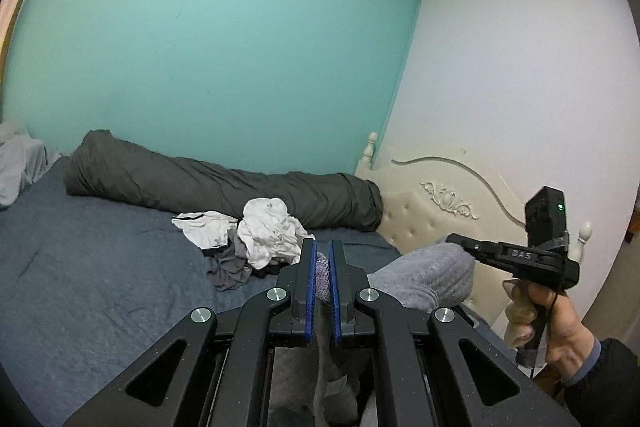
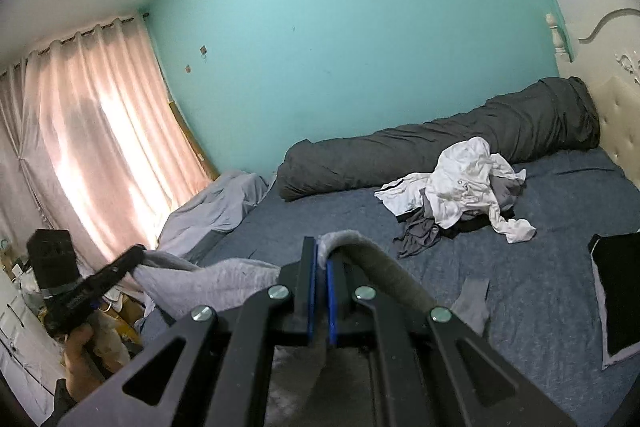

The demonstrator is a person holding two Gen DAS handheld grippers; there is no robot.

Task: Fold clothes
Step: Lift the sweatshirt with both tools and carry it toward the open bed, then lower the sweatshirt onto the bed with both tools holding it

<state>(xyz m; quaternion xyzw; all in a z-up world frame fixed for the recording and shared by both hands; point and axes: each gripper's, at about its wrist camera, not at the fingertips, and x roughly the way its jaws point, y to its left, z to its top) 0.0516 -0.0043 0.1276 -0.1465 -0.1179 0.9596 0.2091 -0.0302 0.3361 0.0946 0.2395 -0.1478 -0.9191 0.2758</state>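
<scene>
Faintly, right gripper (image 1: 460,241) reads "DAS", perhaps.

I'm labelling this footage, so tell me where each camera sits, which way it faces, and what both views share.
Left wrist: on the left gripper, shut on the grey garment, facing the bed and headboard; the person's right hand shows holding the right gripper.
Right wrist: on the right gripper, shut on the same garment, facing the curtain; the left hand shows.
Shared: clothes pile, rolled dark duvet, teal wall.
</scene>
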